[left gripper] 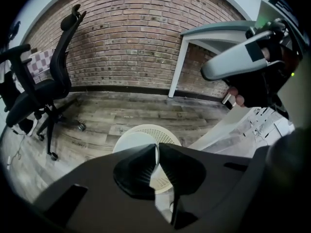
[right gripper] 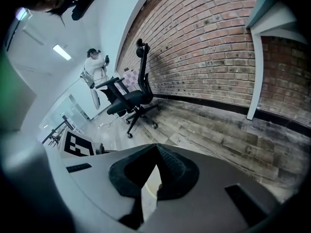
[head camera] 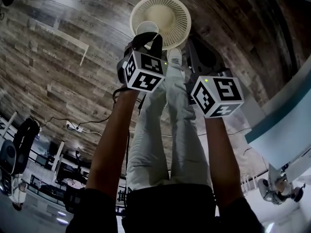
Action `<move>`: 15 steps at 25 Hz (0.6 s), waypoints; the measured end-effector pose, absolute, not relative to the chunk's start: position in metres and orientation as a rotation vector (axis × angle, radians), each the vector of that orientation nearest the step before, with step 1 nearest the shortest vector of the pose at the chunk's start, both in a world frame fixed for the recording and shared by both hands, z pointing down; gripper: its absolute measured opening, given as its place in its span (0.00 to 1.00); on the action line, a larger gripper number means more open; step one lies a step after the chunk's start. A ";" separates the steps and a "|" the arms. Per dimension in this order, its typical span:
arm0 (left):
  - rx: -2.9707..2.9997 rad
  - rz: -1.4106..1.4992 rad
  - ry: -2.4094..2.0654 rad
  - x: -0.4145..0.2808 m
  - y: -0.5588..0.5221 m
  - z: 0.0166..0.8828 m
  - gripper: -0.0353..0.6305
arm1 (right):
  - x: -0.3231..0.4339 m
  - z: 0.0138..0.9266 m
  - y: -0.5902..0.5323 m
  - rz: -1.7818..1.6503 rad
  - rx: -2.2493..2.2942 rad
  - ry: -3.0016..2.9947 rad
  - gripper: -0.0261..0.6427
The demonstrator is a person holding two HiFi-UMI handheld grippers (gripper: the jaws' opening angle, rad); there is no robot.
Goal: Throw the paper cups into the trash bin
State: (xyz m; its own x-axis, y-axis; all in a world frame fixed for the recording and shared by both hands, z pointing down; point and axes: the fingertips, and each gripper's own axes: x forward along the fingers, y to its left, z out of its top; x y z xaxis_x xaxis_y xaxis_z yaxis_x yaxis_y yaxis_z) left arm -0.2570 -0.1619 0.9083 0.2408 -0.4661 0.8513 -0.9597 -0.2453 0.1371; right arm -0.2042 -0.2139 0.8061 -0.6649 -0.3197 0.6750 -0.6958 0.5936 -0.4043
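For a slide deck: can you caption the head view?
Left tool holds a paper cup over the white mesh trash bin.

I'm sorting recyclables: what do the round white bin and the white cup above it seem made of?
The round white perforated bin looks like matt moulded plastic, given its regular mesh of holes. The white cup is probably paper: thin wall, matt.

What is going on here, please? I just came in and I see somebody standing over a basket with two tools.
A person stands holding a gripper in each hand, near a cream mesh trash bin. The left claw pinches the wall of a paper cup right above the bin's opening. The right claw, off to the side, is closed on something pale that looks like a second cup. Neither cup is in the bin yet.
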 end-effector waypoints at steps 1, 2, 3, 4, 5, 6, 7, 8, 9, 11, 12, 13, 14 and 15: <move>1.825 0.917 -1.306 -0.257 -0.163 0.915 0.10 | -0.204 0.810 -0.214 0.902 0.801 -2.272 0.04; 1.821 0.921 -1.302 -0.257 -0.163 0.922 0.10 | -0.203 0.814 -0.214 0.901 0.799 -2.269 0.04; 1.819 0.927 -1.297 -0.257 -0.164 0.928 0.10 | -0.202 0.816 -0.214 0.903 0.798 -2.265 0.04; 1.820 0.936 -1.292 -0.256 -0.164 0.933 0.10 | -0.201 0.819 -0.214 0.905 0.797 -2.261 0.04; 1.821 0.946 -1.287 -0.254 -0.165 0.938 0.10 | -0.199 0.821 -0.214 0.905 0.795 -2.256 0.04; 1.821 0.955 -1.283 -0.253 -0.166 0.943 0.10 | -0.197 0.822 -0.214 0.903 0.794 -2.252 0.05; 1.818 0.961 -1.279 -0.251 -0.167 0.948 0.10 | -0.196 0.824 -0.214 0.901 0.791 -2.248 0.05; 1.812 0.965 -1.276 -0.251 -0.168 0.953 0.10 | -0.195 0.826 -0.215 0.898 0.787 -2.245 0.05; 1.804 0.970 -1.275 -0.252 -0.170 0.958 0.10 | -0.195 0.828 -0.215 0.897 0.783 -2.243 0.04; 1.785 0.981 -1.273 -0.254 -0.170 0.969 0.10 | -0.196 0.832 -0.216 0.894 0.772 -2.240 0.05; 1.774 0.987 -1.270 -0.255 -0.170 0.975 0.10 | -0.197 0.834 -0.216 0.893 0.767 -2.240 0.05; 1.765 0.994 -1.267 -0.256 -0.169 0.980 0.10 | -0.198 0.835 -0.216 0.892 0.762 -2.240 0.04; 1.759 1.001 -1.266 -0.256 -0.169 0.985 0.10 | -0.199 0.836 -0.216 0.890 0.759 -2.241 0.05; 1.754 1.007 -1.264 -0.257 -0.168 0.989 0.10 | -0.200 0.836 -0.217 0.886 0.755 -2.242 0.05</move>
State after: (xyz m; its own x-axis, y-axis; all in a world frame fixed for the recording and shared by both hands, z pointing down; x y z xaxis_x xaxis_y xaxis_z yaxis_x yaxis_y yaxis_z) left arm -0.2566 -0.1680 0.9888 0.2068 -0.3835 0.9001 -0.9631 -0.2420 0.1182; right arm -0.2001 -0.2165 0.8361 -0.6539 -0.2795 0.7031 -0.6846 0.6141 -0.3925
